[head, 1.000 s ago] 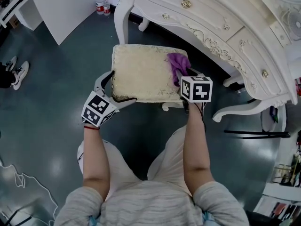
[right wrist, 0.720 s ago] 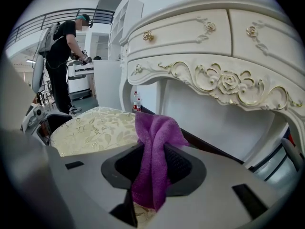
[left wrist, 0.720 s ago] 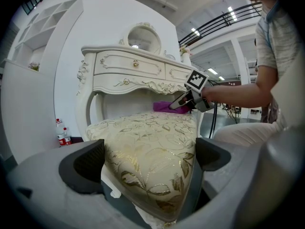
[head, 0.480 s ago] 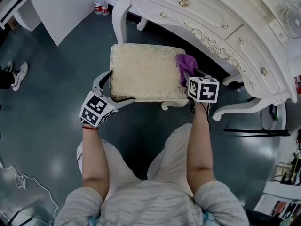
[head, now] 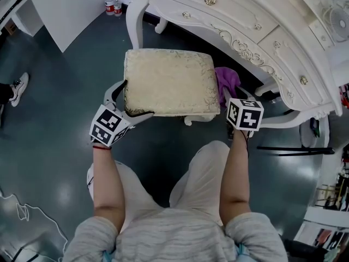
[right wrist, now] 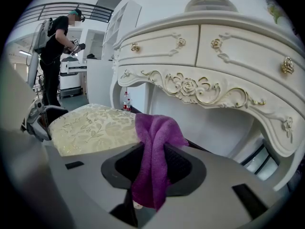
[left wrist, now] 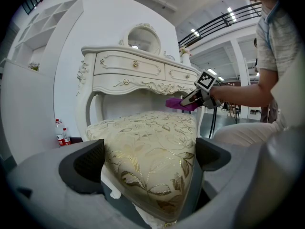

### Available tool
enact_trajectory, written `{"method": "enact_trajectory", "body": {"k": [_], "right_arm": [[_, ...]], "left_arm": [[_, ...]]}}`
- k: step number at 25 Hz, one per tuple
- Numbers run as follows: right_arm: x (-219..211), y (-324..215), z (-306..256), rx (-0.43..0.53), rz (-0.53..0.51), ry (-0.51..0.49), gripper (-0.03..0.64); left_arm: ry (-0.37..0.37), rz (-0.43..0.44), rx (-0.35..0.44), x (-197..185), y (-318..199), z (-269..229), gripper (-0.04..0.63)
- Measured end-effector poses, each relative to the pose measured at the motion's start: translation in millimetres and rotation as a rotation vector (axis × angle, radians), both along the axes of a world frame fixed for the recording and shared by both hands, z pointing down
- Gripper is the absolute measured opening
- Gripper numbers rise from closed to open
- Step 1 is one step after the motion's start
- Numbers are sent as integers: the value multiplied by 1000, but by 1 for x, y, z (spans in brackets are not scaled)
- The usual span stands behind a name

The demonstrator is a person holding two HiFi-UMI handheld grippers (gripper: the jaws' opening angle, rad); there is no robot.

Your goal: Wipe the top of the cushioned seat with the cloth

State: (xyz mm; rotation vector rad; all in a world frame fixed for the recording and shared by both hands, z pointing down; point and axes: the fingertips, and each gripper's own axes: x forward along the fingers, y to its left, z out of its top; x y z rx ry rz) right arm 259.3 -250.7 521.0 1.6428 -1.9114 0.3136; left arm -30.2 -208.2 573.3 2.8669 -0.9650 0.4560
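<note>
Two tongs are working at the seat (head: pixel 169 81), a cream cushion with a gold leaf pattern that is standing on the dark floor (head: pixel 49 146) in front of a white desk (head: pixel 245 26) with gold knobs. In the head view the left tongs (head: pixel 126 103) are straddling the seat's near left corner. In the left gripper view both pads are pressing against the cushion's sides, so these tongs are gripping that corner while spread wide. The right tongs (head: pixel 229 96) are pinching the cloth (head: pixel 226 79), which is purple, with the jaws closed on its middle. In the right gripper view one end is bunching up above the pads and the other is hanging down between them. The cloth is sitting just beside the seat's right edge, off the top, between the seat and the desk. Whether it is touching the cushion's side I cannot tell. The person's knees are showing just below the seat's near edge in the head view. Two bottles (head: pixel 114 5) are standing on the floor near the desk's left leg (head: pixel 133 21). A second person (right wrist: pixel 55 46) in dark clothes is standing far back in the right gripper view.
</note>
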Motion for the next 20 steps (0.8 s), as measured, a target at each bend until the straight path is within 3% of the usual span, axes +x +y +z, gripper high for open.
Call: {"method": "enact_trajectory", "body": {"k": [20], "right_arm": [[-20,30,23,-16,25,-37,124]], "left_arm": [[-20,16,12,0,2,2,589]]}}
